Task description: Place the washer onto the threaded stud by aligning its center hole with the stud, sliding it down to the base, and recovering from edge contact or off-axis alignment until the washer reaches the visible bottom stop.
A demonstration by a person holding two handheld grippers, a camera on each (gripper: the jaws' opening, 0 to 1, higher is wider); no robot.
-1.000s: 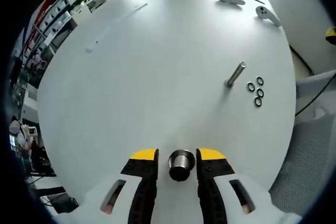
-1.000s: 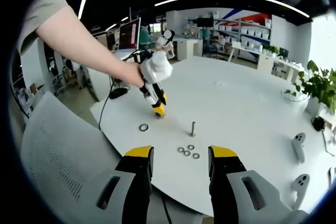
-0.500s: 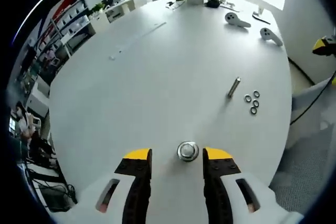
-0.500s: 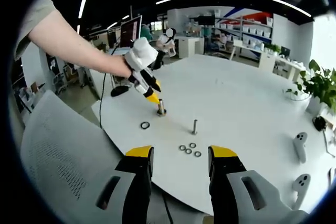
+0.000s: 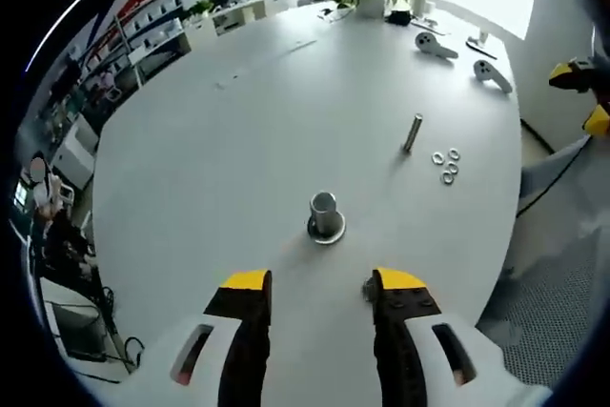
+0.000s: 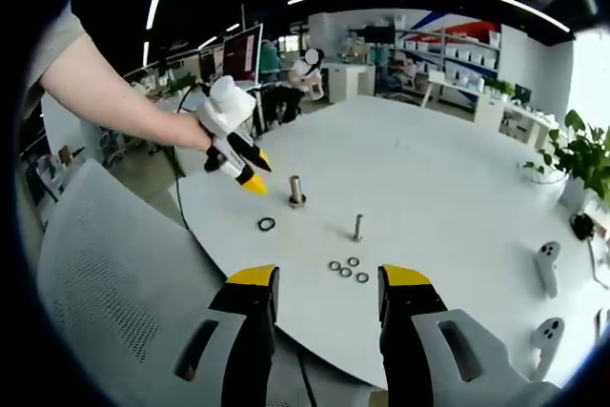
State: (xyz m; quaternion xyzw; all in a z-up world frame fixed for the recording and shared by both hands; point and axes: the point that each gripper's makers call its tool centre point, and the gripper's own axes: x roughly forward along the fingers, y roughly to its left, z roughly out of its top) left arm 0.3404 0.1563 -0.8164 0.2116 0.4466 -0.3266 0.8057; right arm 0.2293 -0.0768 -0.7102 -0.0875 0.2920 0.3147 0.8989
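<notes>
A thick metal stud (image 5: 324,211) stands upright on the white table (image 5: 238,131) with a washer (image 5: 327,234) lying around its base. My left gripper (image 5: 315,285) is open, with nothing between its jaws, a short way back from the stud. In the right gripper view the stud (image 6: 296,191) stands just right of the left gripper (image 6: 253,181), which a hand holds above the table edge. My right gripper (image 6: 317,283) is open and empty, off the table's near edge. A black ring (image 6: 266,224) lies in front of the stud.
A thin stud (image 6: 357,227) stands mid-table with several small washers (image 6: 348,269) beside it; they are the thin stud (image 5: 412,132) and washers (image 5: 445,164) further right. Two white controllers (image 6: 543,264) and a plant (image 6: 572,154) sit at the far side. A mesh chair (image 6: 105,302) is near the edge.
My left gripper has drawn back from the thick stud, which stood between its jaws a second ago and now stands free. The right gripper has hardly moved.
</notes>
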